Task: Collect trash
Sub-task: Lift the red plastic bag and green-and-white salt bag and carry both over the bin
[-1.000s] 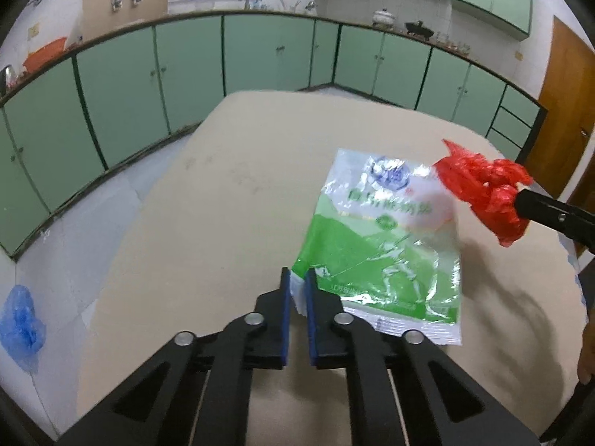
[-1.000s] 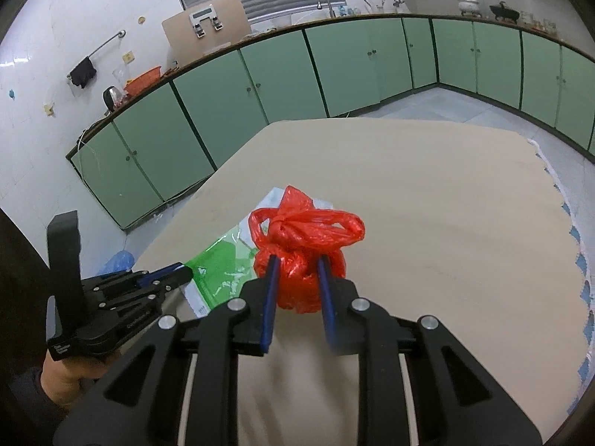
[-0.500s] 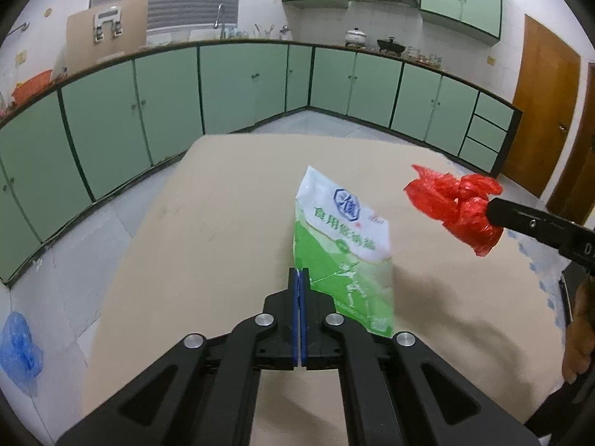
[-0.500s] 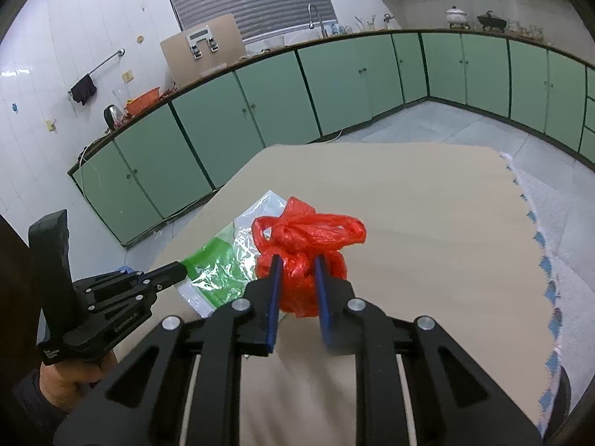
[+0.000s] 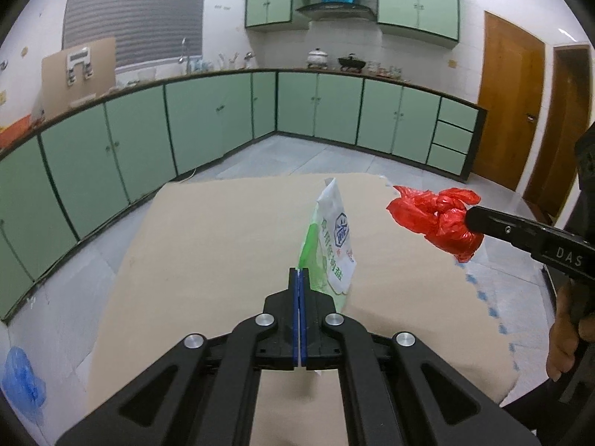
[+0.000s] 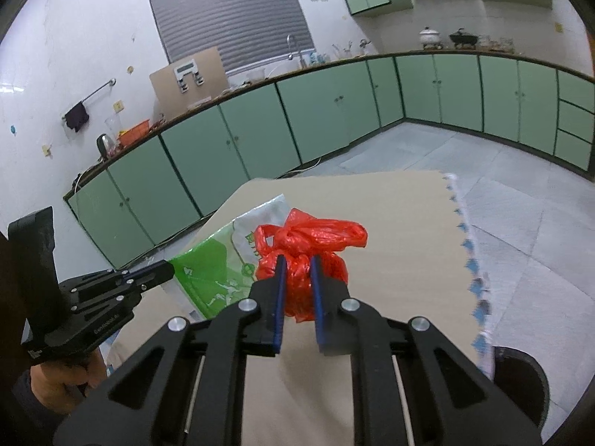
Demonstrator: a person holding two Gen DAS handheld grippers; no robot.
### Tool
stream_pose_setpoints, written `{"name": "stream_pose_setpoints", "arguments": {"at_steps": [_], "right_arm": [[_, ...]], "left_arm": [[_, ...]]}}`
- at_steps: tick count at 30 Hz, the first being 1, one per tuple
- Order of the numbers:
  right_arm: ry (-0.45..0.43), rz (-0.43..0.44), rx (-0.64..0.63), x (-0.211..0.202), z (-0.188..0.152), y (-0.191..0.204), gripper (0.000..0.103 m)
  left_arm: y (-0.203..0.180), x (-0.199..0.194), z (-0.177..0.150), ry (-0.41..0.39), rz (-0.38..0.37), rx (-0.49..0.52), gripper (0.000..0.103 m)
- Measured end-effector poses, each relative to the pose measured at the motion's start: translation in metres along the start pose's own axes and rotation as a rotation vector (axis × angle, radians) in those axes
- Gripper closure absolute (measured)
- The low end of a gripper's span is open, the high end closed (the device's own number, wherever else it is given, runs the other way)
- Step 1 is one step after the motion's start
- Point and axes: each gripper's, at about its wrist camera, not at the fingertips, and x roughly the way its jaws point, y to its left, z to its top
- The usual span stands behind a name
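Observation:
My left gripper (image 5: 299, 272) is shut on the edge of a green and white plastic packet (image 5: 332, 242) and holds it up, hanging clear above the tan table (image 5: 223, 245). My right gripper (image 6: 296, 262) is shut on a knotted red plastic bag (image 6: 308, 245) and holds it in the air above the table. In the left wrist view the red bag (image 5: 438, 217) hangs to the right of the packet. In the right wrist view the packet (image 6: 223, 264) is to the left, behind the red bag, pinched by the left gripper (image 6: 169, 268).
Green kitchen cabinets (image 5: 208, 126) line the walls beyond the table. A blue bag (image 5: 22, 383) lies on the floor at the left. A dark round bin rim (image 6: 520, 383) shows at the table's right edge. Wooden doors (image 5: 509, 107) stand at the right.
My left gripper closed on the packet's edge and lifted it off the table so it now hangs upright. Both grippers rose, the right one still carrying the red bag.

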Motion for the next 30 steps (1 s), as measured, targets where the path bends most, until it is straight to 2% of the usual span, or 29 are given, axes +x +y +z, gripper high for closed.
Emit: {"name": "stream_pose_setpoints", "arguments": {"at_steps": [9, 18, 30], "right_arm": [[-0.055, -0.081, 0.055, -0.065, -0.012, -0.046, 0.092], [-0.088, -0.182, 0.124, -0.127, -0.037, -0.109, 0.093], [-0.077, -0.313, 0.257, -0.186, -0.092, -0.190, 0.094]], "left_arm": [[-0.057, -0.008, 0.021, -0.023, -0.065, 0.056, 0.103], [-0.142, -0.003, 0.020, -0.015, -0.176, 0.129, 0.103], [-0.244, 0.012, 0.013, 0.010, -0.309, 0.216, 0.103]]}}
